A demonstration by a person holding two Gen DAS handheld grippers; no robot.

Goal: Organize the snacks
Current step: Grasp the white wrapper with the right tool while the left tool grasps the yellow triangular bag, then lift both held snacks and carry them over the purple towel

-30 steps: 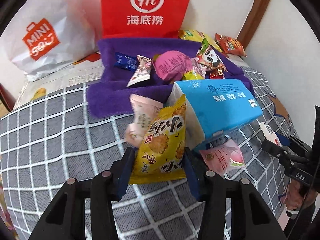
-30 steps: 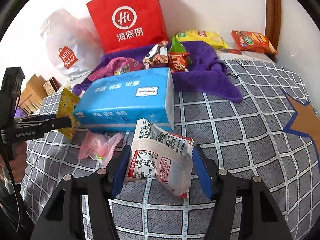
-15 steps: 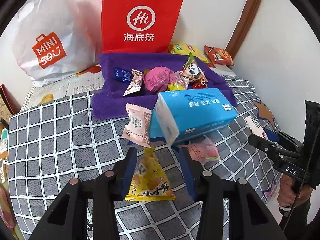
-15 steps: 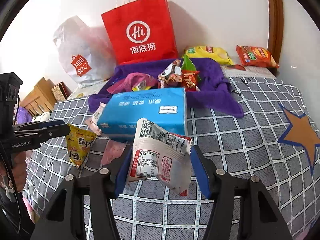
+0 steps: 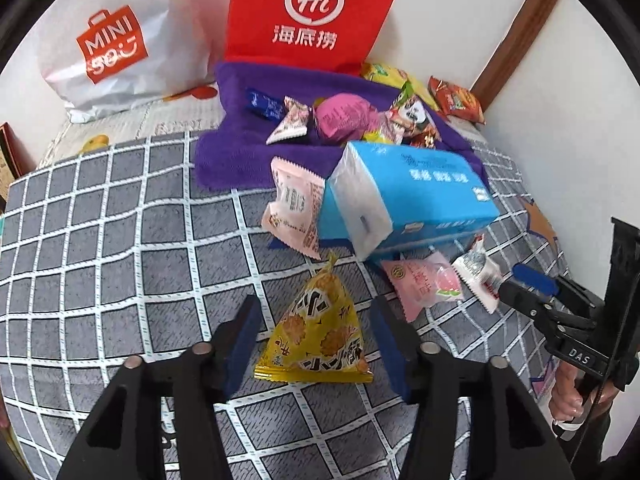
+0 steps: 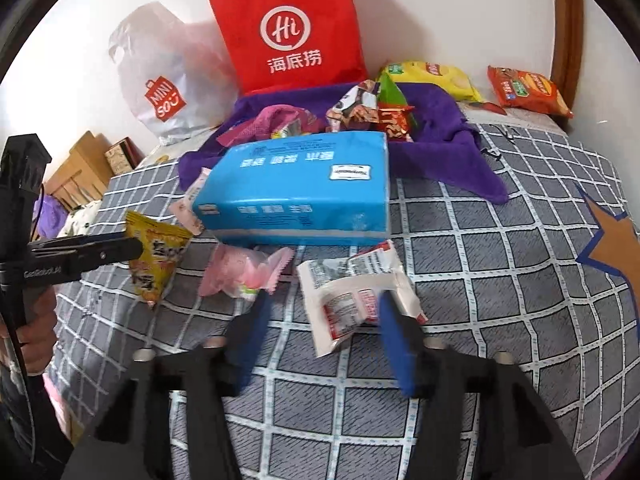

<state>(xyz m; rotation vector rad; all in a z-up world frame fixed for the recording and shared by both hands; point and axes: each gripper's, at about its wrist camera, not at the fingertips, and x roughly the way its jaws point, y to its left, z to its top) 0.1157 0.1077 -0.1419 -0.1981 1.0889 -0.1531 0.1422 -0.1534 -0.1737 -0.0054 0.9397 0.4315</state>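
The yellow snack packet [image 5: 316, 336] is lying on the checked bedspread [image 5: 120, 248], sitting loose between the left tongs [image 5: 316, 344], which are standing apart. The white snack packet [image 6: 352, 292] is lying by the blue tissue pack [image 6: 296, 188], with the right tongs [image 6: 324, 336] spread apart around it.

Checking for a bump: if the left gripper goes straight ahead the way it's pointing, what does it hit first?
Most likely the yellow snack packet lying between the open left gripper fingers. Past it sits the blue tissue pack, though depth is hard to judge.
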